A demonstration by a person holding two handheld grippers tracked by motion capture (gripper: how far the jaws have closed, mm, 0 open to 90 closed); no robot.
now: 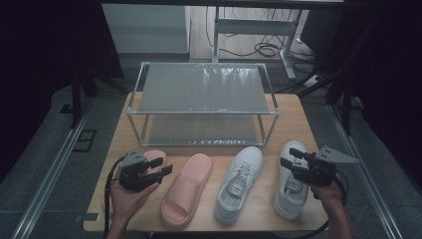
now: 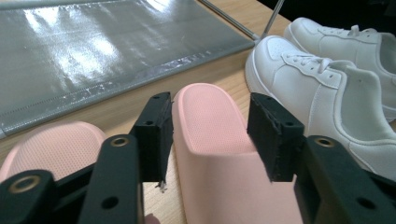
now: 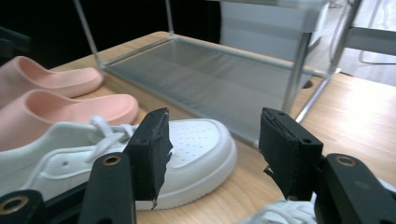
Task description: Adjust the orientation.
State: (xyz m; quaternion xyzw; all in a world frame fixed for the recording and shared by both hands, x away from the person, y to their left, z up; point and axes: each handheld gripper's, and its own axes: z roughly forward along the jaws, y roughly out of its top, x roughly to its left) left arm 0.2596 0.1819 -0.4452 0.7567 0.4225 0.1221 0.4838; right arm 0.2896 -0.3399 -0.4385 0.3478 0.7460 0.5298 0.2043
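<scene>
High view: the left gripper point(image 1: 161, 169) hovers released over the left pink foam slide point(image 1: 155, 158); the right gripper point(image 1: 291, 158) hovers released over the right white lace-up sneaker point(image 1: 289, 191).

Left gripper view: the second pink slide point(image 2: 215, 140) sits at 12 o'clock between spread jaws, untouched.

Right gripper view: the other white sneaker point(image 3: 196, 144) lies at 10 o'clock, the grey metal-framed shoe rack point(image 3: 219, 79) beyond.

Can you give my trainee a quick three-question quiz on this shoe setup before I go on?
1. True or false: the left gripper has its jaws open.
2. How many shoes lie on the table?
3. Which item does the right gripper hover over: A the outer white sneaker, B the inner pink slide, C the shoe rack?

Key: 1 true. 2 four. 3 A.
</scene>
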